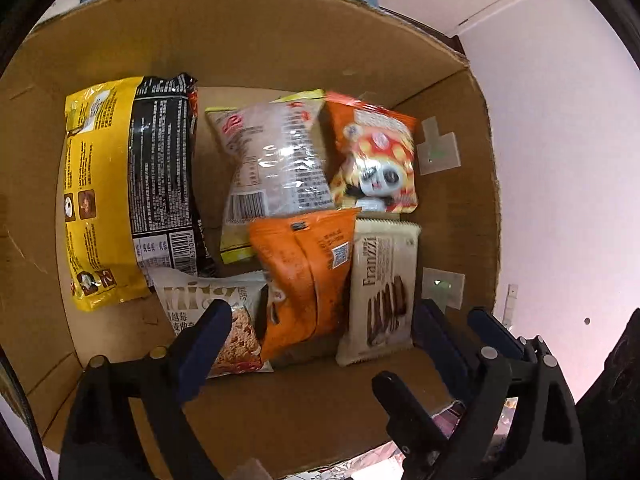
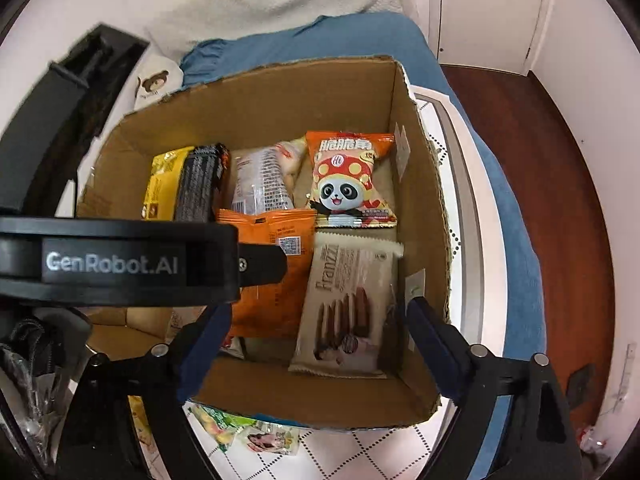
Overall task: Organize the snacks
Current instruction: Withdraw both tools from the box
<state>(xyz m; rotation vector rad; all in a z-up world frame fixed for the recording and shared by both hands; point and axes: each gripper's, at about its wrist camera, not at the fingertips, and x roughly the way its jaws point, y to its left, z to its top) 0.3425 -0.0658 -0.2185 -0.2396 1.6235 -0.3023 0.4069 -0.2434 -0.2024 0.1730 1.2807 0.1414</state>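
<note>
An open cardboard box (image 1: 280, 40) (image 2: 280, 92) holds several snack packets. A yellow and black packet (image 1: 120, 184) (image 2: 188, 184) lies at the left and a clear white one (image 1: 272, 160) (image 2: 264, 180) in the middle. At the far right is an orange panda packet (image 1: 376, 156) (image 2: 348, 180), with a plain orange packet (image 1: 308, 272) (image 2: 276, 280) nearer. A cream Franzzi wafer packet (image 1: 384, 292) (image 2: 348, 304) and a white cookie packet (image 1: 208, 296) lie nearest. My left gripper (image 1: 324, 308) hangs open over the orange packet. My right gripper (image 2: 318, 308) is open above the Franzzi packet, touching nothing.
The left gripper's black housing (image 2: 120, 264) crosses the left of the right wrist view. Loose sweets packets (image 2: 248, 432) lie on a white checked surface (image 2: 360, 452) in front of the box. A blue cloth (image 2: 500, 200) lies behind and right, wooden floor (image 2: 560, 200) beyond.
</note>
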